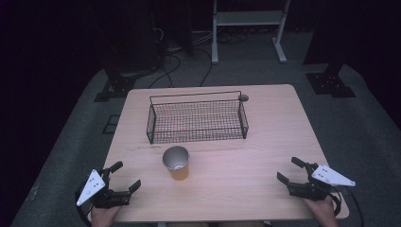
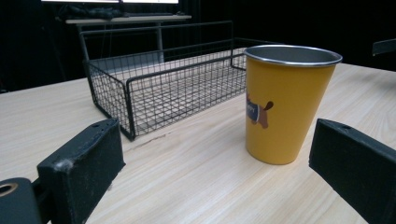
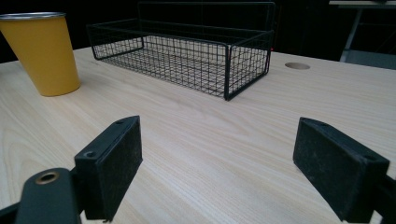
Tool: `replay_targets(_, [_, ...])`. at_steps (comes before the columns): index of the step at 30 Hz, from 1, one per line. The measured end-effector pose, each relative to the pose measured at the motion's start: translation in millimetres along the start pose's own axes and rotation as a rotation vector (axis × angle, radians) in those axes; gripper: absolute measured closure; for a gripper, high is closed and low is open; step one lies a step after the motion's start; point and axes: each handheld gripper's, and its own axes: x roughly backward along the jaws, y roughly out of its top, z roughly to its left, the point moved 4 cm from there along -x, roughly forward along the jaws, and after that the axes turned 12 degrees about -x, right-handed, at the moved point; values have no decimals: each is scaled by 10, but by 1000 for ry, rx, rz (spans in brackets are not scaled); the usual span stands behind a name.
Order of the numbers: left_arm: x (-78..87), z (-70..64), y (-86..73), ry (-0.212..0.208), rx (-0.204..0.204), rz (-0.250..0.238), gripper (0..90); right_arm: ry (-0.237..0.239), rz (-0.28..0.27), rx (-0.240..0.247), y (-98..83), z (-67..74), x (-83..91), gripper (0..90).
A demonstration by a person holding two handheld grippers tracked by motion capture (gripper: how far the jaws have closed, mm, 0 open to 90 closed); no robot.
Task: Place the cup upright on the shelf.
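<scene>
Yellow cup upright near wire basket, apparently empty, left gripper and right gripper both spread wide, grasping nothing

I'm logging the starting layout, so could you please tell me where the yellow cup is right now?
In the high view, the yellow cup stands upright on the table, just in front of the wire basket, nearer the left tool.

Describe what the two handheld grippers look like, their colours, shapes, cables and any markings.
Both are black two-jaw tools. The left gripper and right gripper each carry a pale grey three-cornered plate with small dark dots. The left gripper view shows thick, blocky, matte black fingers with scuffed edges. A dark cable trails from the right gripper.
</scene>
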Motion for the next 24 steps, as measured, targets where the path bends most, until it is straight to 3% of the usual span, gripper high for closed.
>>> replay_targets(7, [-61,-51,49,-19,-11,-19,21,3,3,2,-5,16,4,147])
replay_targets(24, [-234,-166,117,-73,-40,-13,21,1,10,8,-9,31,-4,148])
